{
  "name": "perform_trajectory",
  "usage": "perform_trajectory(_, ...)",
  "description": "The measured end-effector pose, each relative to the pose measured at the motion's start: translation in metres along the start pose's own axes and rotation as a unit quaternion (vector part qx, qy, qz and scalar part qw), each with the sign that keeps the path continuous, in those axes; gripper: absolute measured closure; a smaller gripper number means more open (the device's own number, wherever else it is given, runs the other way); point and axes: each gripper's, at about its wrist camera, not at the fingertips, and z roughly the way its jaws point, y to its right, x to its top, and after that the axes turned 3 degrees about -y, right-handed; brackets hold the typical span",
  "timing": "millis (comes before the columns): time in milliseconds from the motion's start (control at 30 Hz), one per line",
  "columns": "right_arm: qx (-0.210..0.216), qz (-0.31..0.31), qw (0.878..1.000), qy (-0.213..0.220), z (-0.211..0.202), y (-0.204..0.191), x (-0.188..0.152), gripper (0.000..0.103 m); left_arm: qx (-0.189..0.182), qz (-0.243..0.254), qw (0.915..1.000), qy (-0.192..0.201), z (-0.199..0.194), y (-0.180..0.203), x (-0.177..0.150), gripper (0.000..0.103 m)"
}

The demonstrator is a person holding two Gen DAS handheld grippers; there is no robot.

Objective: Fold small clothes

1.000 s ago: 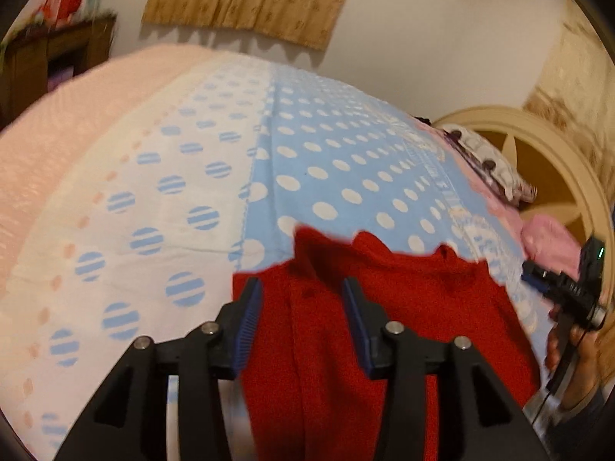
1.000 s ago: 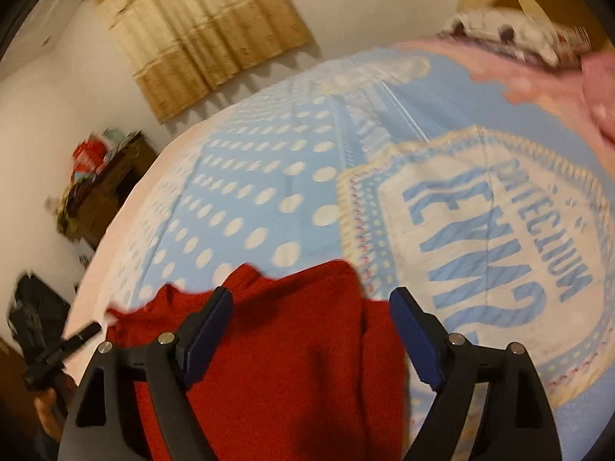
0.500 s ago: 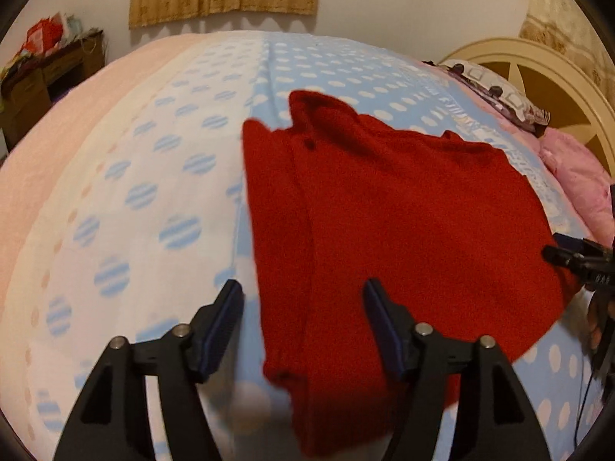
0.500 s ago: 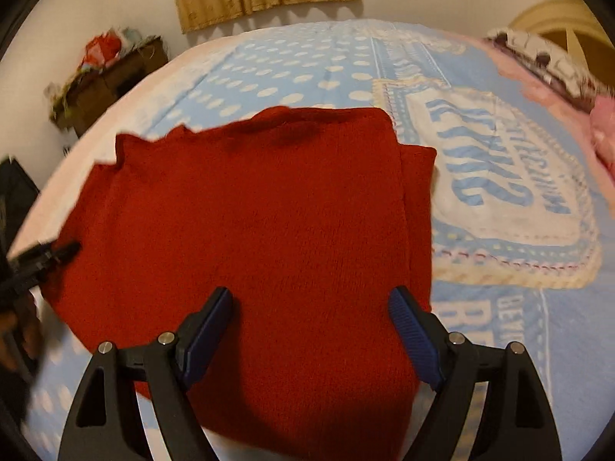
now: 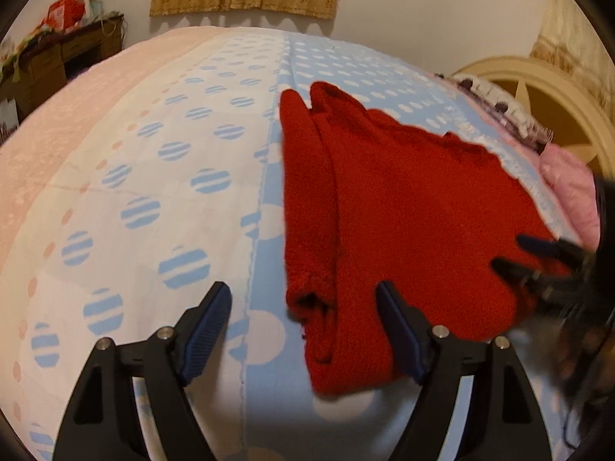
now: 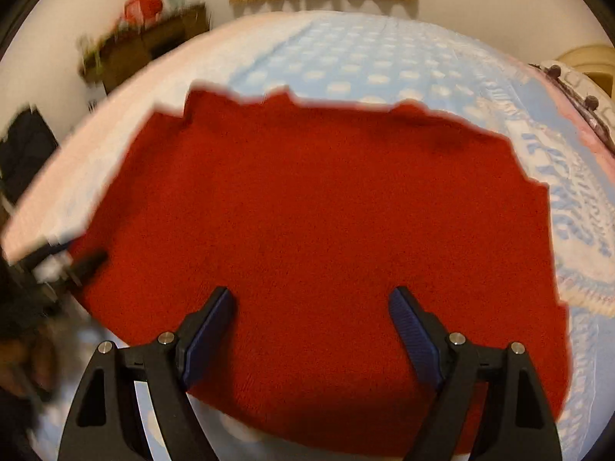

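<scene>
A red knit sweater (image 5: 403,207) lies spread on the bed, its left side folded over into a long strip (image 5: 307,199). My left gripper (image 5: 303,288) hovers at the near left corner. Its jaws are opening, and the folded edge lies loose between them without the pads pressing on it. In the right wrist view the sweater (image 6: 315,207) fills the middle. My right gripper (image 6: 311,292) stands open just above its near part, with nothing pinched. Each gripper shows blurred in the other's view: the right gripper (image 5: 538,265) at the sweater's right edge, the left gripper (image 6: 77,265) at its left edge.
The bed sheet (image 5: 161,176) is white and blue with dots, with a pink blanket (image 5: 57,126) to the left. A cream headboard (image 5: 546,88) and pink pillows (image 5: 569,188) are at the right. A wooden cabinet (image 5: 57,61) stands at the back left.
The left gripper's jaws, narrow around the red cloth a second ago, have widened and let it go. Both grippers drew back toward the near edge. The sweater now lies flat.
</scene>
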Motion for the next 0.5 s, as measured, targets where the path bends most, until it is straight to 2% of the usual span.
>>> perform_trajectory(33,-0.015,-0.013,1.0,0.019,-0.004,-0.006,-0.007,0.019,-0.009,-0.01,0.9999,0.005,-0.002,-0.004,-0.001,0.022)
perform_trajectory(67,-0.011,-0.013,1.0,0.016,-0.008,-0.006,-0.012,0.019,-0.014,-0.019,0.9997,0.01,-0.005,-0.007,-0.001,0.022)
perform_trajectory(167,0.022,0.011,1.0,0.017,-0.028,0.011,-0.017,0.019,-0.018,-0.058,0.9978,0.029,-0.012,-0.021,0.0,0.021)
perform_trajectory(233,-0.004,0.032,0.999,0.044,-0.048,0.03,-0.02,0.019,-0.008,-0.073,0.9969,0.028,-0.01,-0.025,0.0,0.012)
perform_trajectory(300,-0.031,0.05,0.997,0.056,-0.056,0.05,-0.02,0.019,0.002,-0.074,0.9971,0.02,-0.005,-0.024,0.001,0.012)
perform_trajectory(433,-0.039,0.092,0.995,0.005,-0.035,0.082,-0.035,0.019,0.021,-0.05,0.9985,0.01,-0.001,-0.016,0.0,0.007)
perform_trajectory(500,-0.031,0.088,0.996,0.013,-0.033,0.083,-0.045,0.019,0.024,-0.045,0.9987,0.008,-0.001,-0.017,-0.002,0.005)
